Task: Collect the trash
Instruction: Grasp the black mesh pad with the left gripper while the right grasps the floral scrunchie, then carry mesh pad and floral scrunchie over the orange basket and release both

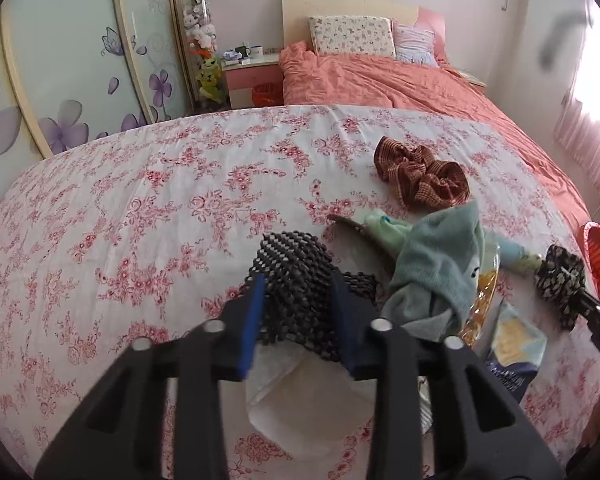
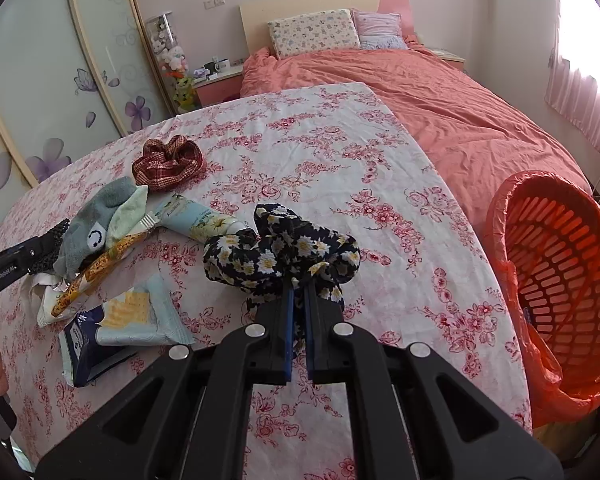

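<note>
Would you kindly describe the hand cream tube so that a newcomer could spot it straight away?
Start at the floral tablecloth in front of the bed, then find the heap of clutter at its left side. The hand cream tube lies flat at the heap's far edge, between the grey-green sock and the daisy-print scrunchie. It alone is a smooth pale-blue tube printed with daisies.

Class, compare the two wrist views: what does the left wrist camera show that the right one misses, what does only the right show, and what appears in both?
Only the left wrist view shows the left tool from behind, with the black mesh piece between its fingers.

Only the right wrist view shows the inside of the orange basket and the right tool shut on the daisy-print scrunchie.

Both show the red plaid scrunchie, the grey-green sock and the blue packet.
</note>
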`<state>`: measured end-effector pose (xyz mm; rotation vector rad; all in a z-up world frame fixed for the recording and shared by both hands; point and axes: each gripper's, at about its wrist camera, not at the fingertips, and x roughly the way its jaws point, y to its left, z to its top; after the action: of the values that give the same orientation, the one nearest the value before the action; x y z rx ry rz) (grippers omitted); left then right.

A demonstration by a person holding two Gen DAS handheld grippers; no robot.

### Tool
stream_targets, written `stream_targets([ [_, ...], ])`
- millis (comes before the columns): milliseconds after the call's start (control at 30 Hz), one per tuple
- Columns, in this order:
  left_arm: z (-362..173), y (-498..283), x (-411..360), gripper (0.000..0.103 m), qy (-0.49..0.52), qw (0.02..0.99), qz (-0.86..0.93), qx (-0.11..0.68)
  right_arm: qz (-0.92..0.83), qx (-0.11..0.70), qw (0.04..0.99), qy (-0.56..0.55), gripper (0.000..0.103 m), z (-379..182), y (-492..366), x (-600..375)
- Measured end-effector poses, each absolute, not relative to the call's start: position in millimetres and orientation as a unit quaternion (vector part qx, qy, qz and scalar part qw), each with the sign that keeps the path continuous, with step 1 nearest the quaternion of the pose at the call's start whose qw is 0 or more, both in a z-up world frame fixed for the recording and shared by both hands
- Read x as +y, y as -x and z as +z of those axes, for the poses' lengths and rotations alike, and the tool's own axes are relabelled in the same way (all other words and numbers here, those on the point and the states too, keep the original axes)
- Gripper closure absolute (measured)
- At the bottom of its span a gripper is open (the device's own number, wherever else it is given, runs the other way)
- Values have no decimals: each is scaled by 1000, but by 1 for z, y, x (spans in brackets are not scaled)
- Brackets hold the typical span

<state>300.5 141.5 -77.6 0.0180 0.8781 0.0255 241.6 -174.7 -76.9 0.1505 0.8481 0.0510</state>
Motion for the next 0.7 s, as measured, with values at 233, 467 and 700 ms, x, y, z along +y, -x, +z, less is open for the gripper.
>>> stream_targets([
  [233, -61, -291, 154, 88, 19, 911, 3, 412, 25, 404, 911, -80, 98, -70, -237, -178],
  [467, -42, -288, 159, 87, 38, 914, -2, 403, 30, 393, 915, -87, 98, -58, -231, -179],
  [700, -29, -286, 160, 91, 48, 916, -5, 399, 33, 388, 916, -95, 100, -53, -228, -182],
])
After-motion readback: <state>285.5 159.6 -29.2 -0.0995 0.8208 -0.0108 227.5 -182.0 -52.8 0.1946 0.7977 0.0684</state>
